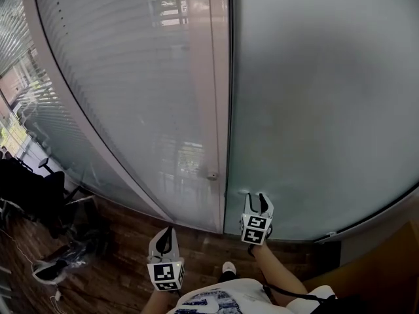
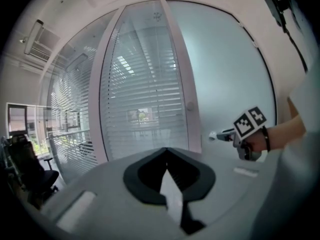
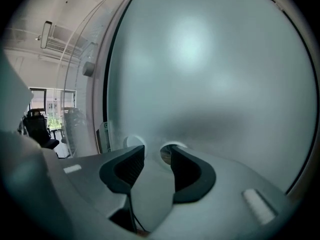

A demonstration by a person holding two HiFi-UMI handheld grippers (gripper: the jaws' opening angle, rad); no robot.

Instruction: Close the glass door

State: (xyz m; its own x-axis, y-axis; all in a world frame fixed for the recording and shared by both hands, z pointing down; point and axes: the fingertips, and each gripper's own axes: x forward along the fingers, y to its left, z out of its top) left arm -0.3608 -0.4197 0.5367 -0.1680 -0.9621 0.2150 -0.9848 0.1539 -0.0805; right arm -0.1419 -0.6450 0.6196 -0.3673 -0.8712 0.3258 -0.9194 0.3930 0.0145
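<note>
The frosted glass door fills the right half of the head view, its left edge against a pale frame post. My right gripper points at the door's lower left corner, tips close to the glass. In the right gripper view the right gripper is open with nothing between the pads. Two round fittings sit on the glass just beyond the tips. My left gripper hangs lower and to the left, away from the door. In the left gripper view the left gripper is shut and empty, and the right gripper shows by the door.
A glass panel with blinds stands left of the post, which carries a small knob. A dark office chair and a white object are on the wooden floor at left. The person's shoe is below.
</note>
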